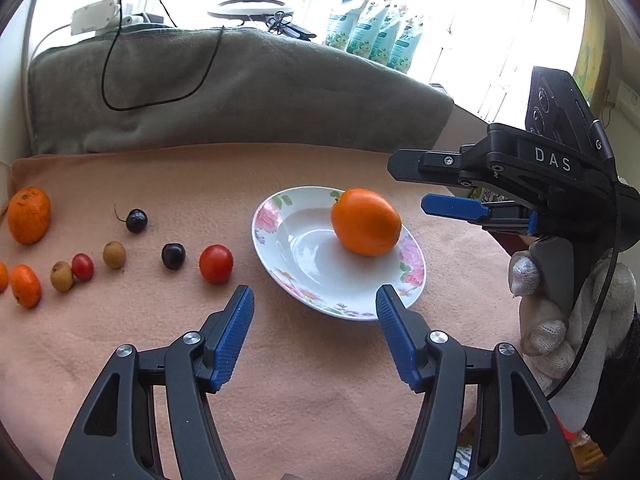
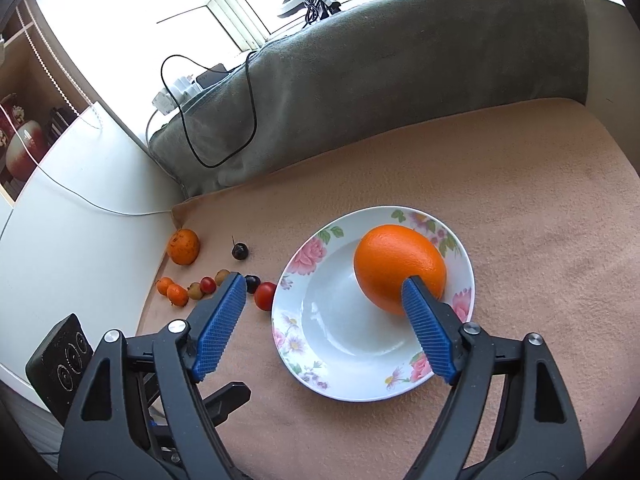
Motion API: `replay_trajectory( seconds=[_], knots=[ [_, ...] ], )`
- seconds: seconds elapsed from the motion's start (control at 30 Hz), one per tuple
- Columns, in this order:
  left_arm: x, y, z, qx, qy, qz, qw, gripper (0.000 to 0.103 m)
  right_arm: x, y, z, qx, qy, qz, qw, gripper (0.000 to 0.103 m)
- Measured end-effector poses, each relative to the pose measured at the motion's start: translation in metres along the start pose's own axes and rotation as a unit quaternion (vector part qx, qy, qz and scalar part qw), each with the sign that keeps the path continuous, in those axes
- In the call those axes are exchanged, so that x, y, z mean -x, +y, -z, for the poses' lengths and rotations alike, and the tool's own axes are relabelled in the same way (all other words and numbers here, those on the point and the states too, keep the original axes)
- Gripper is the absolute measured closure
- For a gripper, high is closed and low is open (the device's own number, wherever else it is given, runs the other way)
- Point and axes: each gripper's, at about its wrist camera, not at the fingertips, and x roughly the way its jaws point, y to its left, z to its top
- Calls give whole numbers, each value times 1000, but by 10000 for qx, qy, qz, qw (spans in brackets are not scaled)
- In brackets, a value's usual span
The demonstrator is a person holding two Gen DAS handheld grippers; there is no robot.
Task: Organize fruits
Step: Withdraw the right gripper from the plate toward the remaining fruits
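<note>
- Left wrist view showed the left gripper at the bottom centre of the frame, its blue ribbed pads apart and nothing between them.
- Just beyond its right pad lay a white shallow plate with a pink floral rim, resting on a peach-coloured cloth that covered the surface.
- A large smooth orange sat inside the plate, toward its upper right rim.
- At the right edge of the same frame the right gripper, held by a hand in a white knitted glove, pointed leftward beside the orange, its fingers spread and clear of the fruit.
- Left of the plate, a red cherry tomato lay nearest, then a dark cherry, a tan longan, a smaller red tomato, a second longan and a small orange kumquat.
- A second dark cherry with a stem lay above that row, and a rough-skinned tangerine sat at the far left.
- A grey-green blanket rose behind the cloth, with a black cable looped across it.
- In the right wrist view the jaws stood wide; the right pad overlapped the orange in the picture, but whether it touched I could not tell.
</note>
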Motion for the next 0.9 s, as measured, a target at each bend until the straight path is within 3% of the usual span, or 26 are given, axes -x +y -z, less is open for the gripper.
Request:
replay_trajectory(
  seconds=[0.47, 0.9],
  knots=[
    [29, 52, 7, 111, -128, -751, 9970, 35, -8, 29, 3, 529, -98, 197, 9984, 20],
    [52, 102, 11, 304, -240, -1088, 9933, 35, -32, 70, -1, 1124, 341, -75, 9930, 20]
  ],
)
